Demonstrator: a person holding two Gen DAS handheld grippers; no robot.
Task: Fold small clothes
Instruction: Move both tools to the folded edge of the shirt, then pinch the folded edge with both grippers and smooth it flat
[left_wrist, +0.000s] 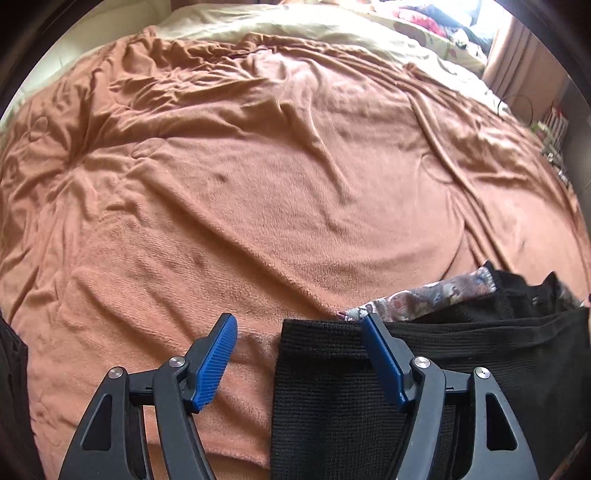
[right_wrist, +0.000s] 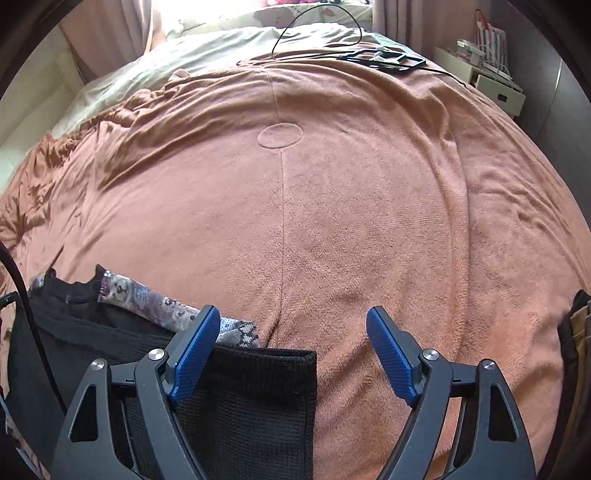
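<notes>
1. A home bedroom is showing here: a rust-orange fleece blanket (left_wrist: 280, 177) is covering a wide bed.
2. Pale floral bedding (left_wrist: 424, 40) is lying bunched at the far end.
3. Pinkish curtains (right_wrist: 114, 33) are hanging by a bright window.
4. A white bedside drawer unit (right_wrist: 495, 85) is standing beside the bed, and a black cable (right_wrist: 317, 22) is trailing over the covers.

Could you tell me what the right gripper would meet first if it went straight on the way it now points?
Most likely the orange fleece blanket; the right gripper, jaws open, has no garment between them. Depth is unclear.
</notes>
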